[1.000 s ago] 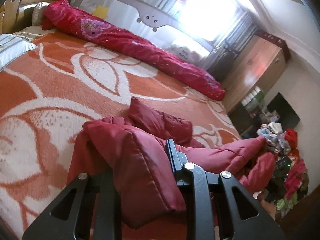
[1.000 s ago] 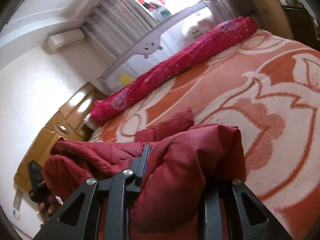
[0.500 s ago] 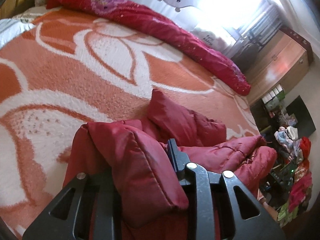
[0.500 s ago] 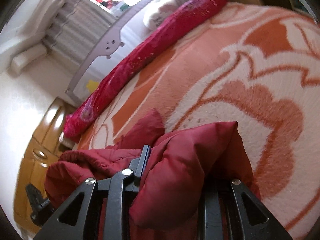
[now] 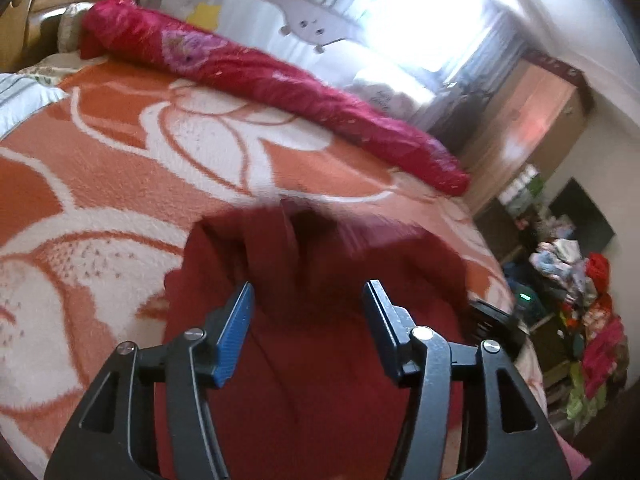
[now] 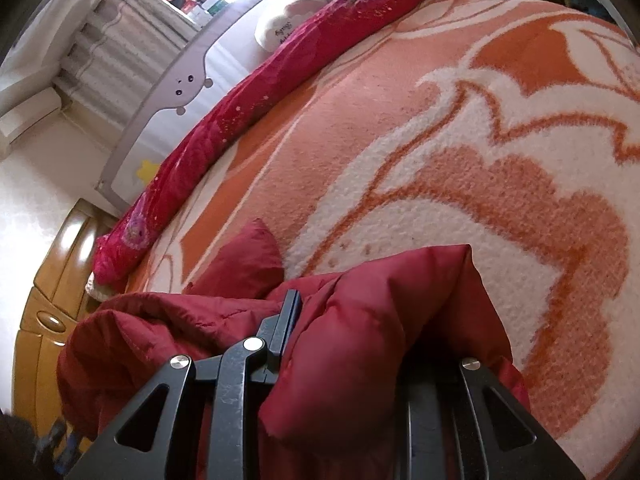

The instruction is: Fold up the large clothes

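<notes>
A dark red padded jacket (image 5: pixel 320 360) lies on the orange and white flowered bed blanket (image 5: pixel 120 168), blurred with motion in the left wrist view. My left gripper (image 5: pixel 308 296) is open just above it, blue pads apart, nothing between them. In the right wrist view my right gripper (image 6: pixel 356 304) is shut on a thick fold of the same jacket (image 6: pixel 372 332), which bulges over the jaws and hides the right finger. A sleeve (image 6: pixel 240 260) lies beyond on the blanket (image 6: pixel 480 120).
A long rolled pink-red quilt (image 5: pixel 280 76) lies along the far bed rail (image 5: pixel 304 20). A wooden headboard (image 6: pixel 48 320) is at the side. A wardrobe (image 5: pixel 532 128) and a heap of clothes (image 5: pixel 592 320) stand beyond the bed's right edge.
My left gripper has opened and let go of the jacket fold, which has dropped onto the bed. My right gripper keeps its hold and has lowered slightly.
</notes>
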### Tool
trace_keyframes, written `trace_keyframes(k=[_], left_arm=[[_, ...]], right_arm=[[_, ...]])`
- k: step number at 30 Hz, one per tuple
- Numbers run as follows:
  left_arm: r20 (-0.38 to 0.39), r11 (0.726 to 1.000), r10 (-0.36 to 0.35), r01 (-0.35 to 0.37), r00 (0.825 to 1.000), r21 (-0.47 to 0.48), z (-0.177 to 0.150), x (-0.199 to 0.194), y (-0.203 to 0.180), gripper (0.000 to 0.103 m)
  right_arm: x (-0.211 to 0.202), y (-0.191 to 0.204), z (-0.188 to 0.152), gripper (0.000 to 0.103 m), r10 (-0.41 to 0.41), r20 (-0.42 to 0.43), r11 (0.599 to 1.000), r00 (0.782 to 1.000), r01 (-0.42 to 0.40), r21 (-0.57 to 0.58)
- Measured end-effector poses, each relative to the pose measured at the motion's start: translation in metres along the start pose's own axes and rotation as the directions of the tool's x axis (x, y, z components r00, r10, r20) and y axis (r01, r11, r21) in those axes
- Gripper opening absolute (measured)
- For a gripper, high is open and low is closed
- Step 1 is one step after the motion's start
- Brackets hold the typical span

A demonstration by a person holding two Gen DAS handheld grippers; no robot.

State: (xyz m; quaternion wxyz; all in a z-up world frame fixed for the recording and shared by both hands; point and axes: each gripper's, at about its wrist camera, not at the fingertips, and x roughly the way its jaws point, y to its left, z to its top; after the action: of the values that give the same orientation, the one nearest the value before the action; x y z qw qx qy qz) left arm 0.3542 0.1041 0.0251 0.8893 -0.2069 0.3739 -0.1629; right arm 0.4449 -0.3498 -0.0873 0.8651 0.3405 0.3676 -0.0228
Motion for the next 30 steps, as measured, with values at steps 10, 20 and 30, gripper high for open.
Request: trace_keyframes(k=[10, 20, 30], left_arm=[[-0.183, 0.975, -0.014, 0.053, 0.983, 0.214, -0.051, 0.055, -0.084, 0.055], [-0.215, 0.947, 0.22, -0.155, 0.952, 0.282, -0.06, 0.117, -0.081, 0.055], [-0.211, 0.942, 0.259, -0.198, 0.942, 0.271, -0.053, 0.126, -0.077, 0.055]], right_arm=[[0.002, 0.006, 0.003, 0.031, 0.025, -0.019, 0.999, 1.0, -0.025, -0.02], [-0.095, 0.008, 0.01, 0.061, 0.272, 0.082, 0.961, 0.959, -0.275, 0.033], [-0.08, 0.093, -0.065, 0.069, 0.053, -0.082, 0.858, 0.995, -0.088, -0.507]])
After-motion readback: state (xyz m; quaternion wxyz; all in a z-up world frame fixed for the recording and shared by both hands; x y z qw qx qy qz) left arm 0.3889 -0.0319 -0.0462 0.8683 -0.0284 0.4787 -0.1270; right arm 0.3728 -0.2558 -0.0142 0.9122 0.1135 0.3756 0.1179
